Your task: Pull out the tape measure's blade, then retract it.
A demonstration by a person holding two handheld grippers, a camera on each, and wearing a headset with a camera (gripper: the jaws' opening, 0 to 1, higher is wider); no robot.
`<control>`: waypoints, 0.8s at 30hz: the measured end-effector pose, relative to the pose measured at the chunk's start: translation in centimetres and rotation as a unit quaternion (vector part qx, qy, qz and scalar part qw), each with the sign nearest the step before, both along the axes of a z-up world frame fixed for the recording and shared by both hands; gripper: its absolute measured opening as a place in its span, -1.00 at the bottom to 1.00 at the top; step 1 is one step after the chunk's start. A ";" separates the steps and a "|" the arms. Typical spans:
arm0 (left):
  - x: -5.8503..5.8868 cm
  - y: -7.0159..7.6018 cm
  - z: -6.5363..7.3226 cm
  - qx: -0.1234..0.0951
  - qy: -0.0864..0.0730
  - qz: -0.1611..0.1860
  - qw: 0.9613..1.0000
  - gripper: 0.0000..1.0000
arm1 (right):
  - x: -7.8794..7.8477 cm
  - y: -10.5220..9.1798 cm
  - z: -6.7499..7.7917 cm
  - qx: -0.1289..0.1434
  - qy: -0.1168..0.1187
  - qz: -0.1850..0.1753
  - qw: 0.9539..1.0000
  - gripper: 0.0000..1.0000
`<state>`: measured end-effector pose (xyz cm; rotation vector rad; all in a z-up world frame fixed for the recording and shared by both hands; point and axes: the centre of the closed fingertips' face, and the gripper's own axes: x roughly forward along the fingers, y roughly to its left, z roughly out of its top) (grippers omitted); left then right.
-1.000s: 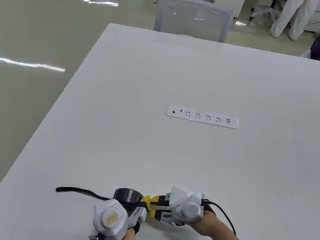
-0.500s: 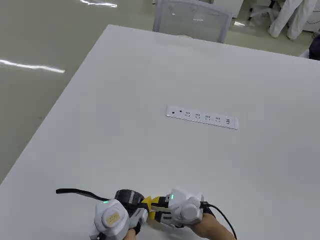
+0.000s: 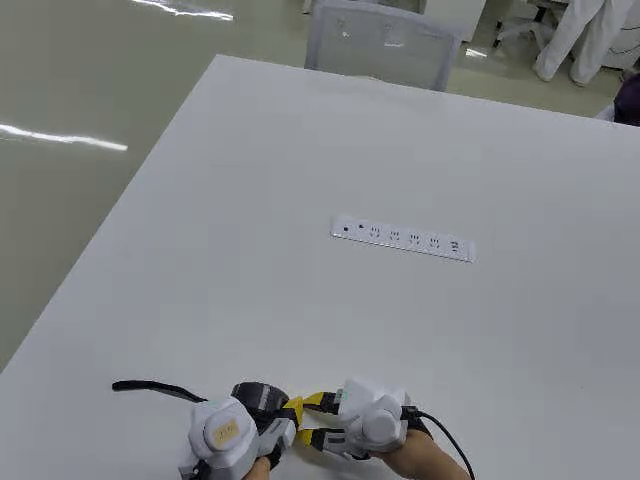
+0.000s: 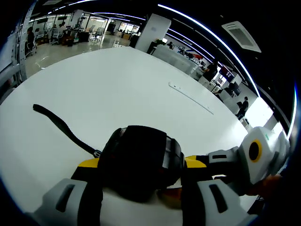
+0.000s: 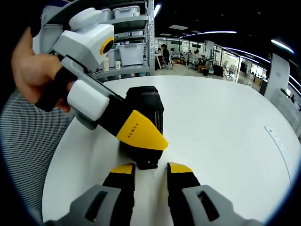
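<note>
A black tape measure (image 3: pixel 257 396) lies near the front edge of the white table (image 3: pixel 300 150), its black wrist strap (image 3: pixel 150 387) trailing to the left. My left gripper (image 3: pixel 272 412) is shut on the tape measure (image 4: pixel 141 160), with a yellow-tipped jaw on each side of the case. My right gripper (image 3: pixel 315 419) faces it from the right. In the right gripper view the right gripper (image 5: pixel 152 170) stands open, and the small blade hook (image 5: pixel 146 165) at the front of the case (image 5: pixel 146 110) sits just between its tips. No blade is drawn out.
A white power strip (image 3: pixel 403 237) lies mid-table. A grey chair (image 3: pixel 385 42) stands at the far edge, and a person in white (image 3: pixel 585 35) stands beyond it. The table's left edge (image 3: pixel 120 230) drops to a glossy floor.
The head view has shifted a little. Both grippers and the tape measure stay in about the same place.
</note>
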<state>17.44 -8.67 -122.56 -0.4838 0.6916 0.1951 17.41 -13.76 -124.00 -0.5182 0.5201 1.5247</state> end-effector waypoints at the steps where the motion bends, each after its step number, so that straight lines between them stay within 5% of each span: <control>1: 0.0 0.0 -0.1 0.001 0.002 -0.003 1.000 0.29 | 0.0 -0.1 0.0 0.000 -0.001 -0.001 1.000 -0.48; 19: 0.1 0.2 1.1 0.022 0.000 -0.062 0.998 0.55 | 0.0 -2.1 1.2 -0.008 -0.002 -0.030 1.000 -0.19; 24: -0.3 -0.6 1.0 0.035 0.007 -0.117 0.992 0.68 | -0.1 -2.9 1.7 -0.006 0.001 -0.049 0.999 -0.10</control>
